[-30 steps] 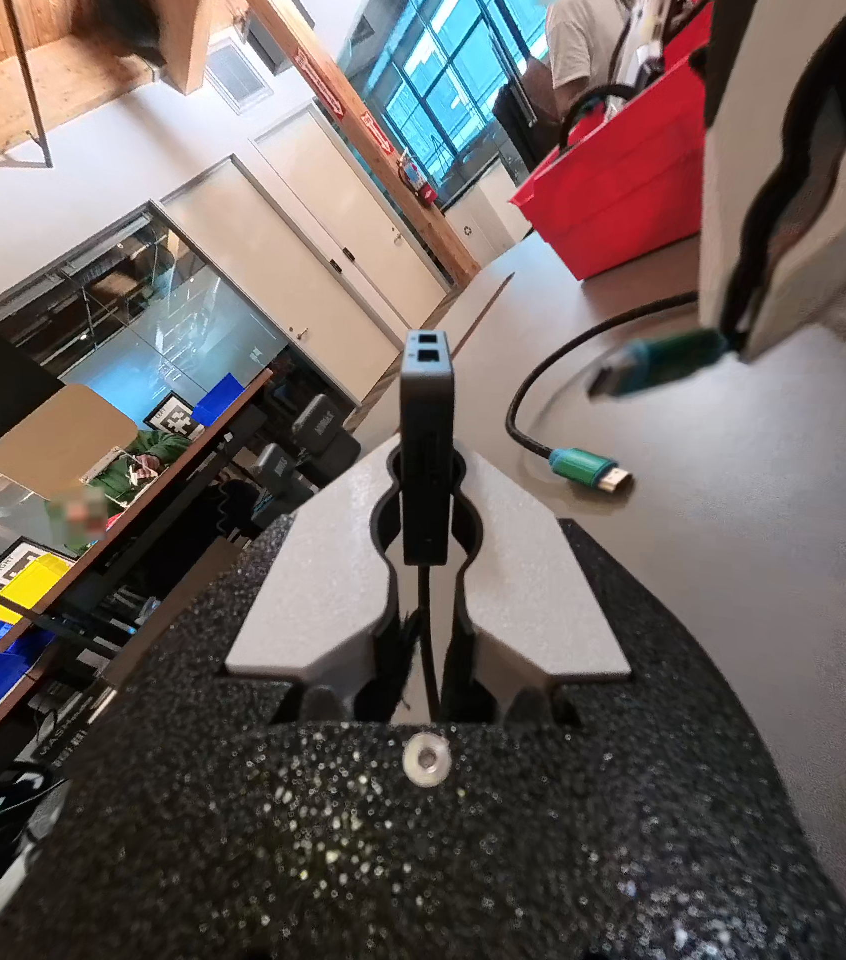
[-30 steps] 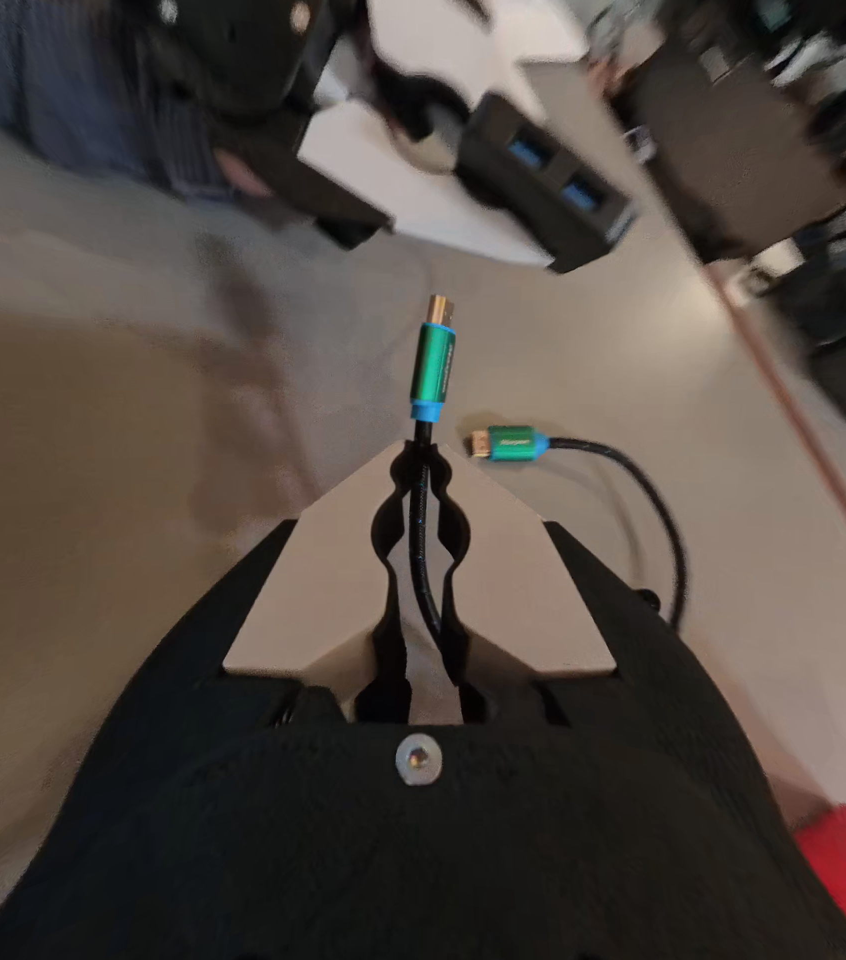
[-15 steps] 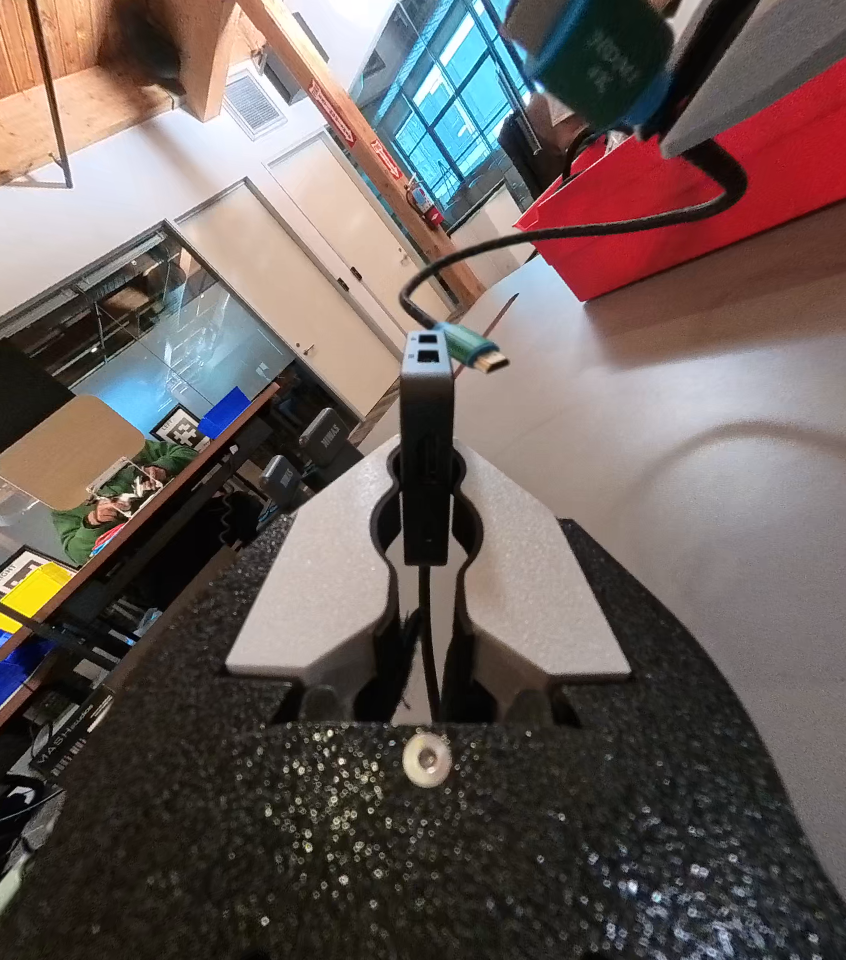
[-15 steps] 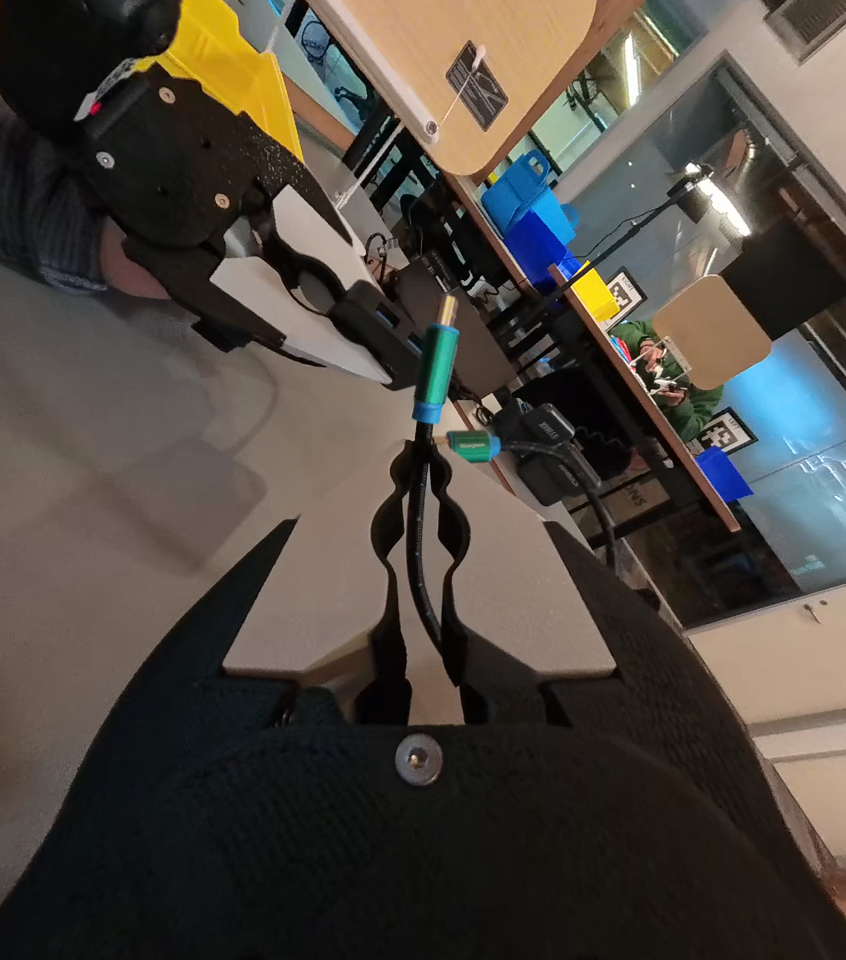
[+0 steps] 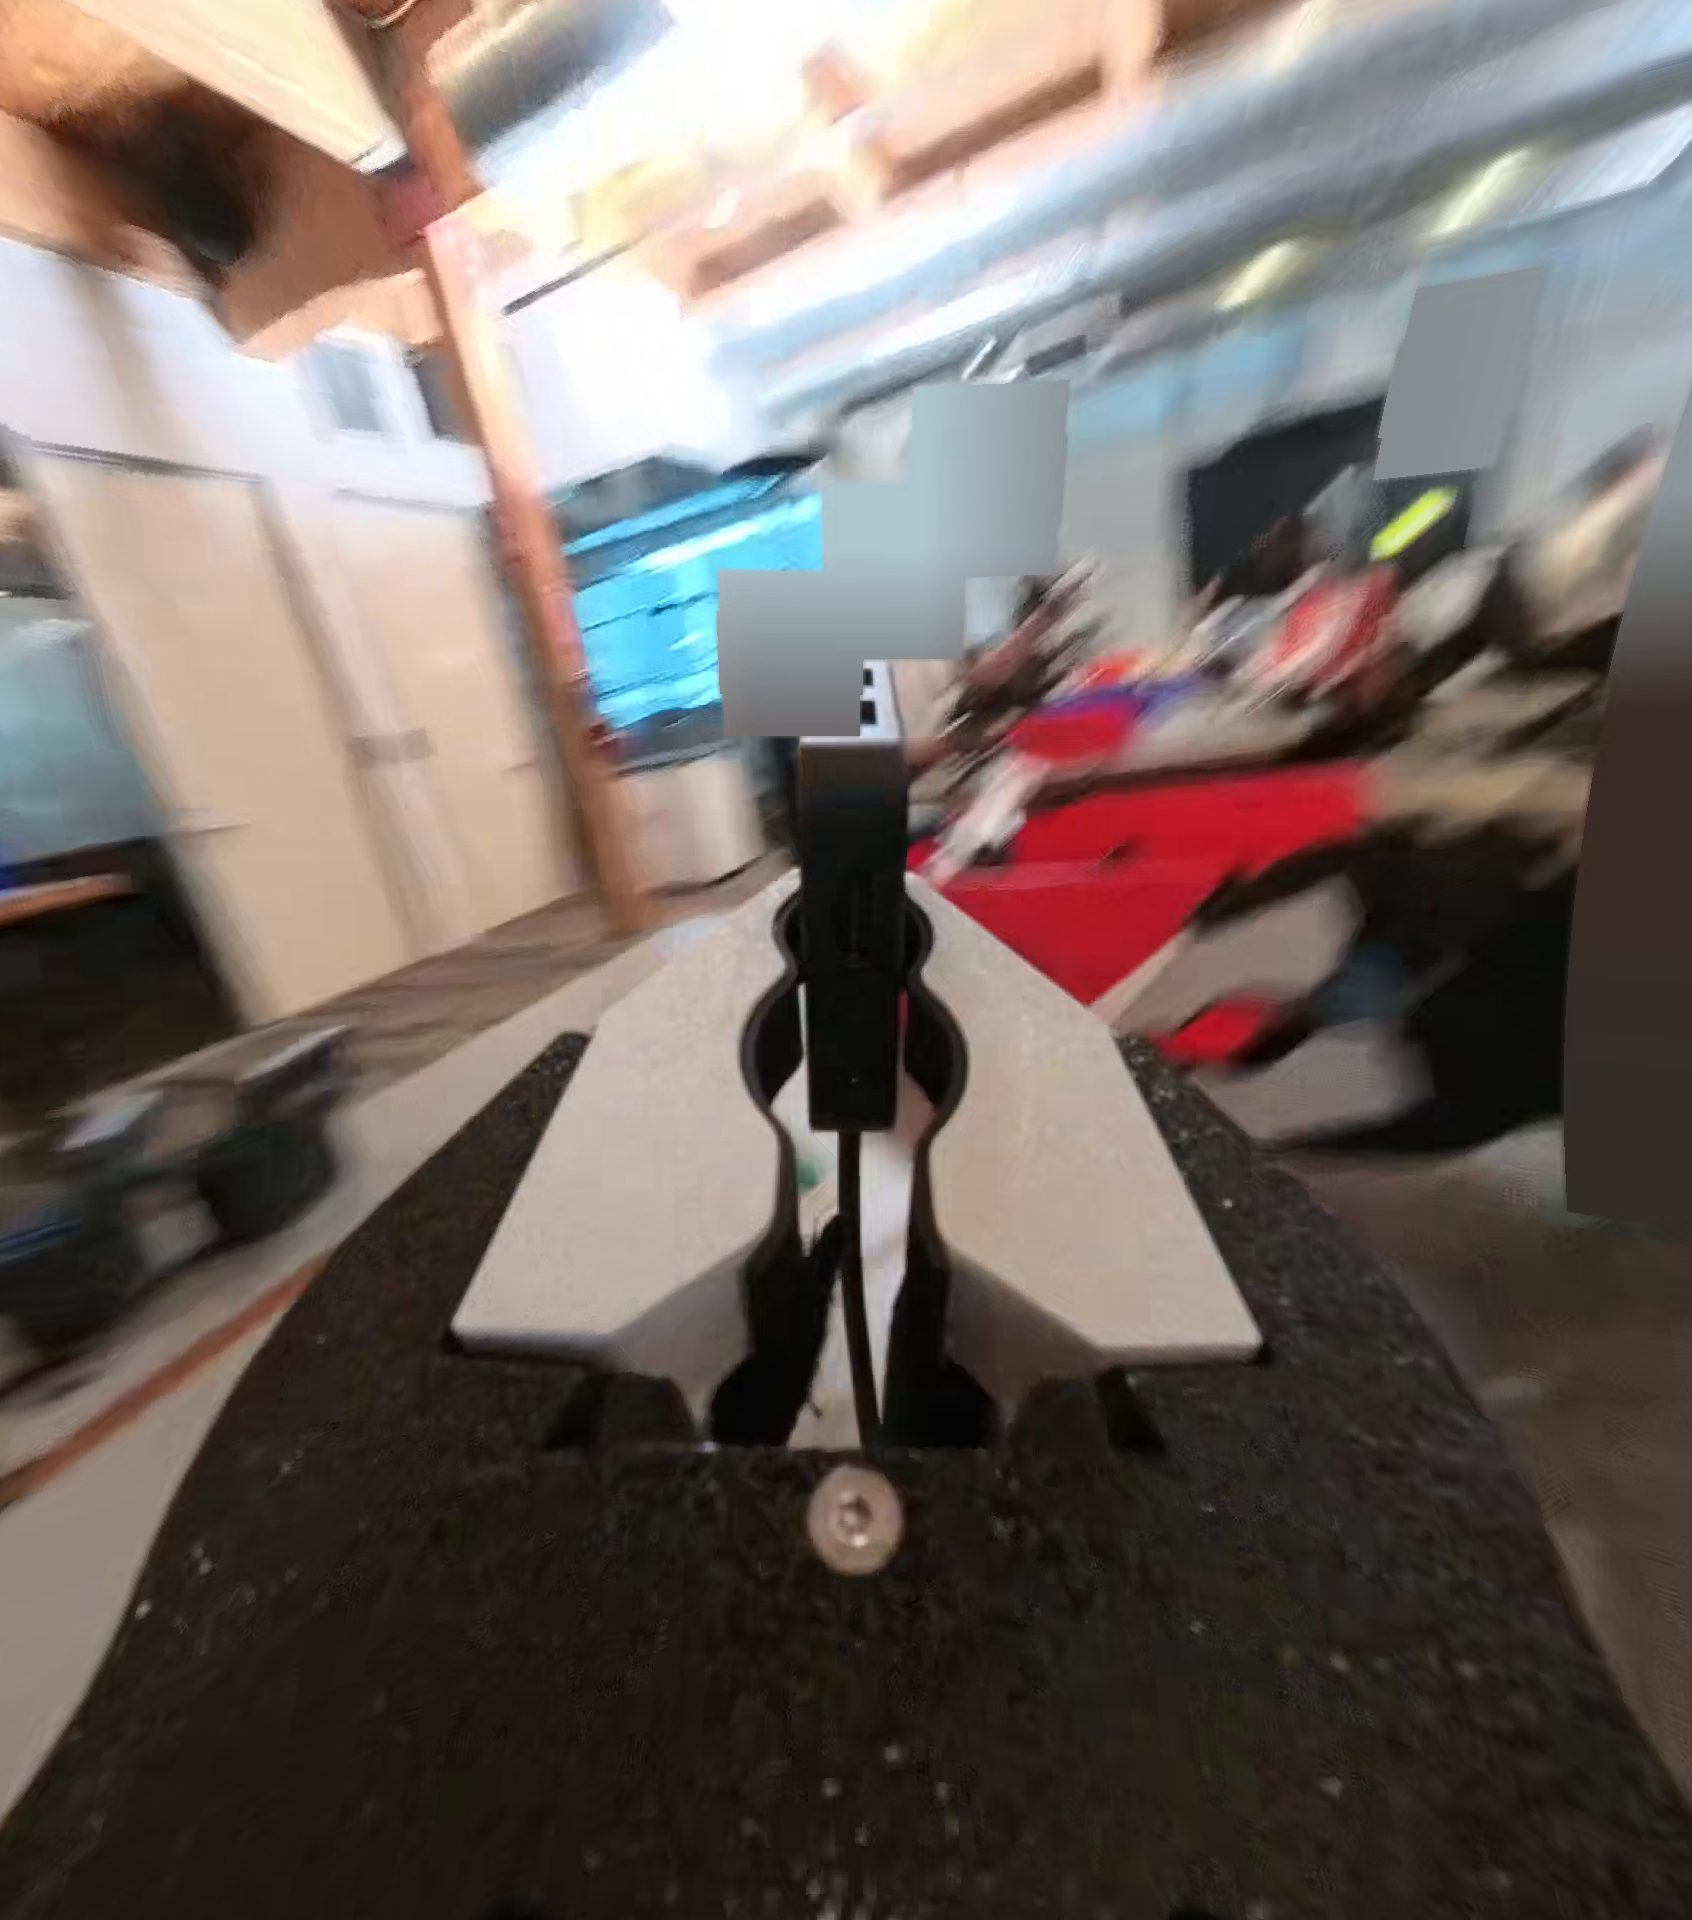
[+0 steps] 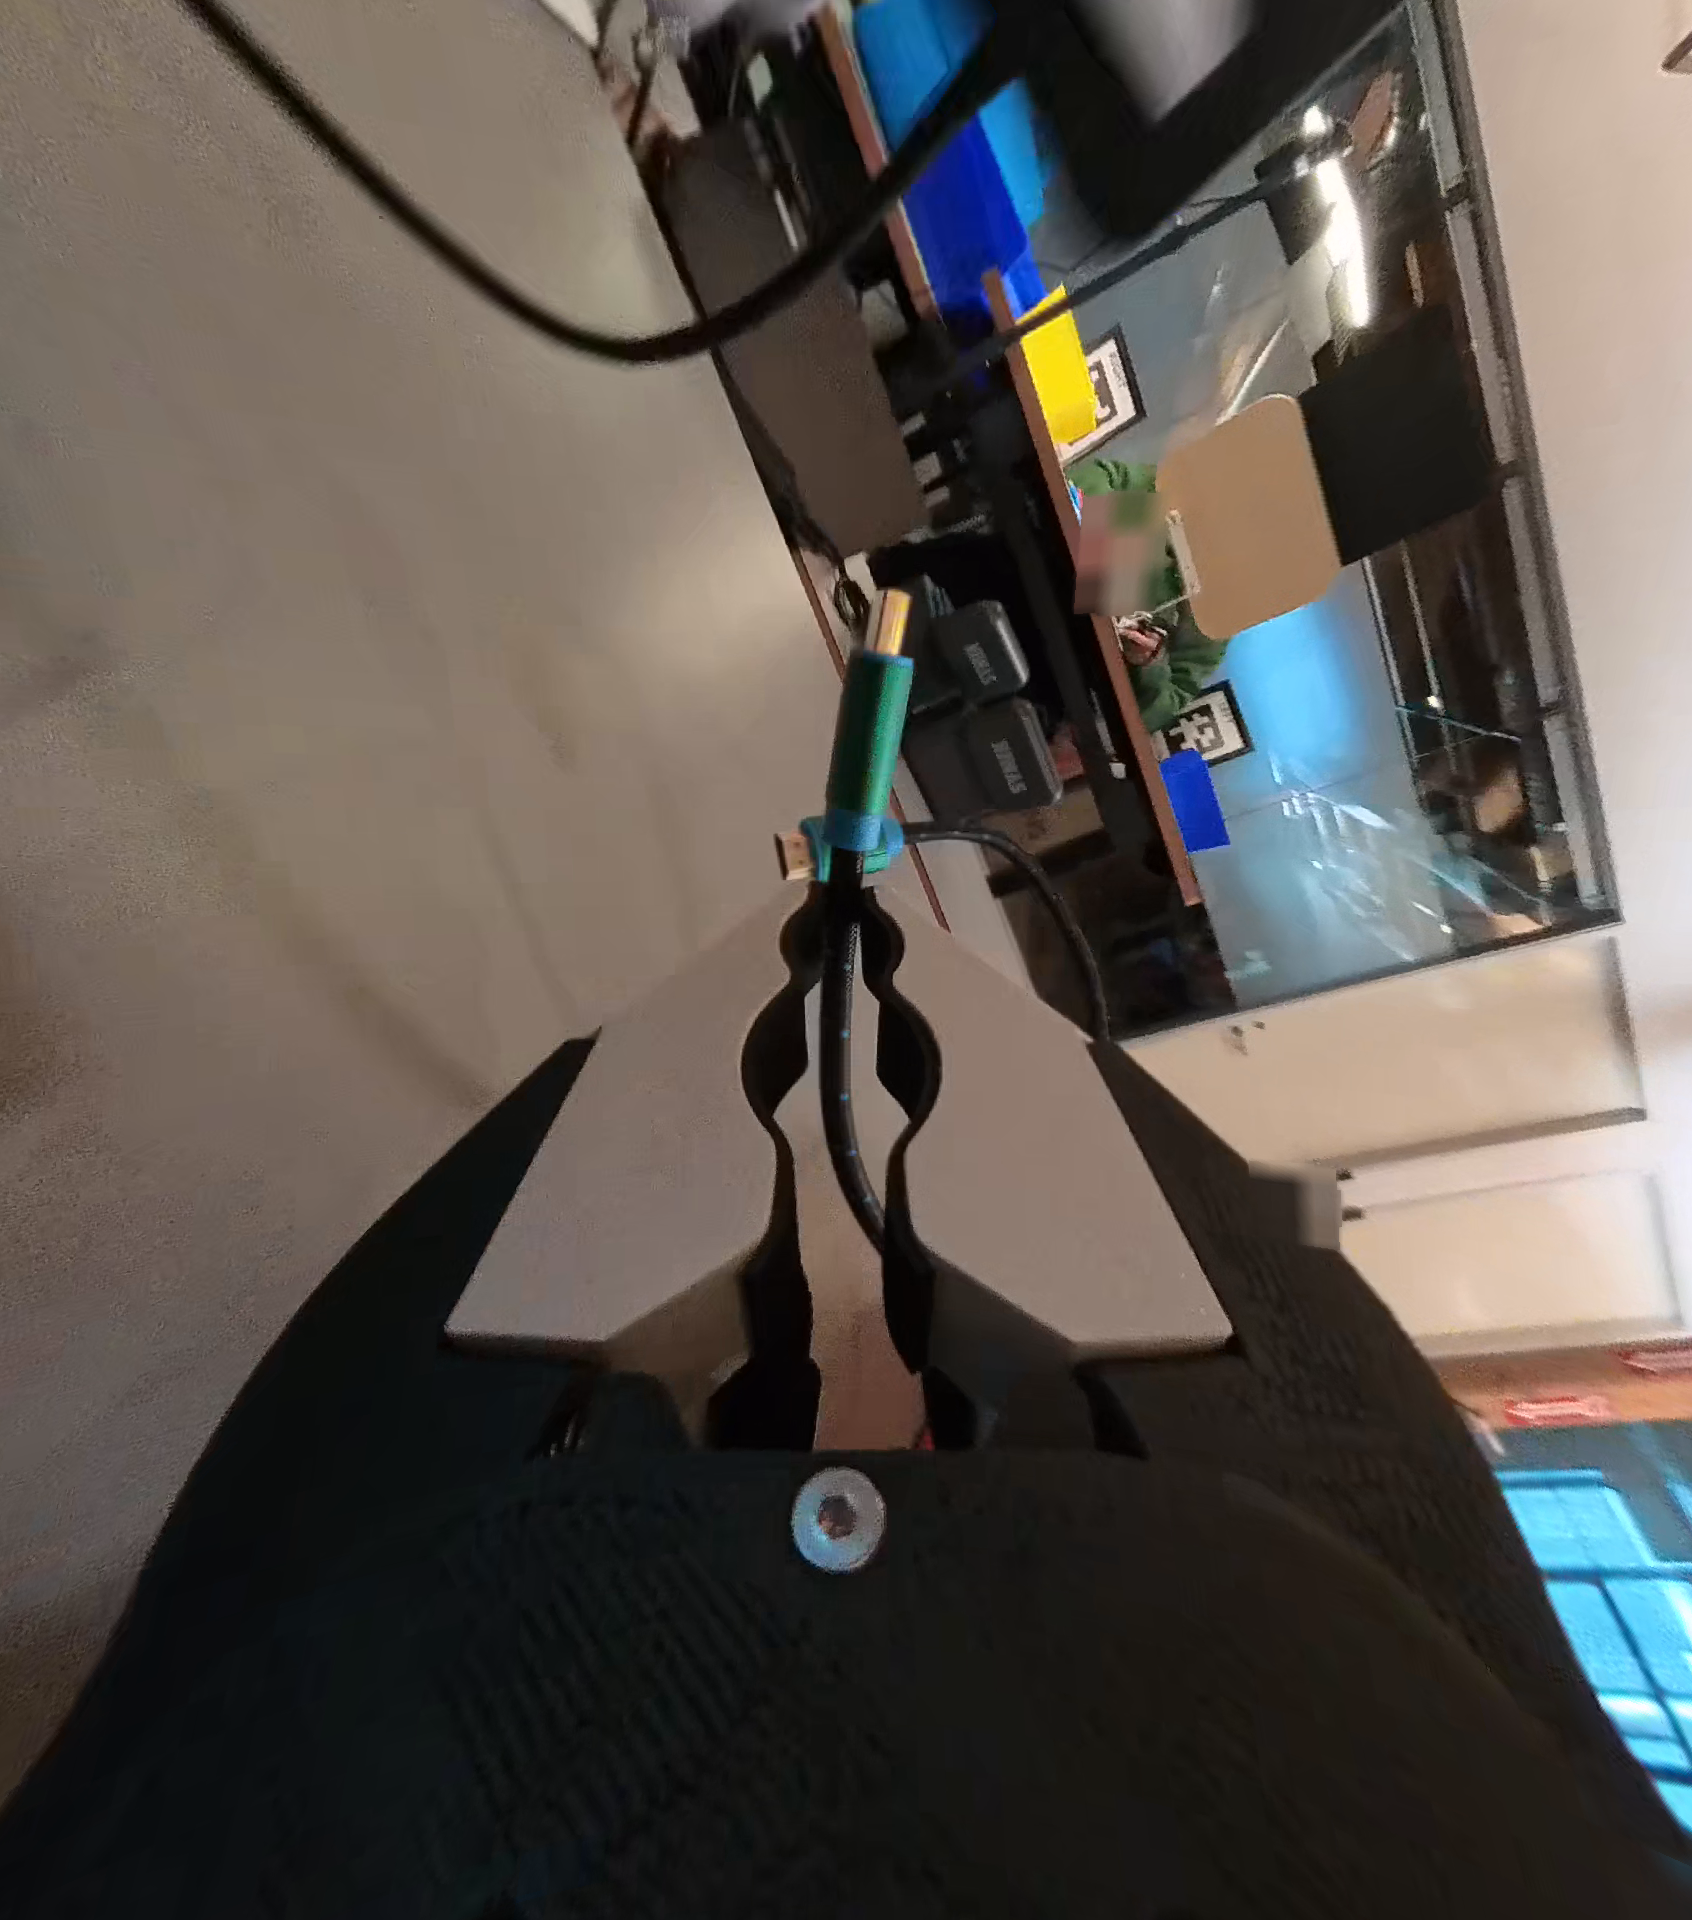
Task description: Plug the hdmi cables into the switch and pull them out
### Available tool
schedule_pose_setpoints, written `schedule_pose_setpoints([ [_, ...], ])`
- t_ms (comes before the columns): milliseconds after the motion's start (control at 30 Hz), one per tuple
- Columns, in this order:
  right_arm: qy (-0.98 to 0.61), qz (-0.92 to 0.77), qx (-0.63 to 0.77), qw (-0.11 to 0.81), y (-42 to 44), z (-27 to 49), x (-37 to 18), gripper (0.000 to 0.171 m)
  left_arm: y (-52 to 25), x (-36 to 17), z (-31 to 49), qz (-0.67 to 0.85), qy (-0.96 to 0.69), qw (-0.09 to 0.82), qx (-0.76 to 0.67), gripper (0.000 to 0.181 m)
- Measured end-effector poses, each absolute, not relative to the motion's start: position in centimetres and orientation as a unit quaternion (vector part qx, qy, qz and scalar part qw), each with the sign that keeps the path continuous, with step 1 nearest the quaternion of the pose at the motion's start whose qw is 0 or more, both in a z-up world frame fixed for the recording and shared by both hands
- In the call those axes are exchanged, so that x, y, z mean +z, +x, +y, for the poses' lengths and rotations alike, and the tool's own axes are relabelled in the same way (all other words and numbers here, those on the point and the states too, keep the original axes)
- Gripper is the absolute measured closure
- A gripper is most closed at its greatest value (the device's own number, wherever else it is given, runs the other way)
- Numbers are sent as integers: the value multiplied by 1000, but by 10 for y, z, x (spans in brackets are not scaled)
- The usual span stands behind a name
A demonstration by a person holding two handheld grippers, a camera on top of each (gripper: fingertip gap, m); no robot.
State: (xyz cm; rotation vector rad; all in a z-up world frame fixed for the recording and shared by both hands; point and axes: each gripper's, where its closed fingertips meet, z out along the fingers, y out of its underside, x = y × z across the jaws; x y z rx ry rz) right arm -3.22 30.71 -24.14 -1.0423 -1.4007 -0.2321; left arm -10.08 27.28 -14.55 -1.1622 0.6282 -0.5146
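Two views are given. In the left wrist view, the left gripper point(image 5: 852, 940) is clenched on the black switch point(image 5: 850, 935). The switch is held upright between the two grey fingers point(image 5: 676, 1122), and its thin black lead point(image 5: 857, 1278) runs back between them. Much of this picture is blurred, so the ports on the switch cannot be seen. Only red bins point(image 5: 1133, 862) and a room are made out behind it. No plug is seen in the switch here.

In the right wrist view, the right gripper point(image 6: 847, 914) is clenched on a black braided hdmi cable point(image 6: 847, 1091). The cable is held just below its green plug point(image 6: 871, 727), and the gold tip of the plug points up and away. A second green plug point(image 6: 806, 857) is seen just behind the first one, with its own cable point(image 6: 1060, 925) curving off to the right. A thin black wire point(image 6: 509, 301) hangs across the grey desk point(image 6: 250, 727). The switch is not seen in this view.

The step in hand is judged to be the bringing together of plug and switch. Nothing is plugged in yet. Next, the gold tip needs to be lined up with a port on the switch. The plug must be turned the right way and pushed in straight, while the switch is held firm.
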Motion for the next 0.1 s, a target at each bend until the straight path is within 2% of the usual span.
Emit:
schedule_pose_setpoints([
  [100,-452,-614,-127,634,-32,313,-259,167,-85,-97,227,296,-442,713,-458,171],
])
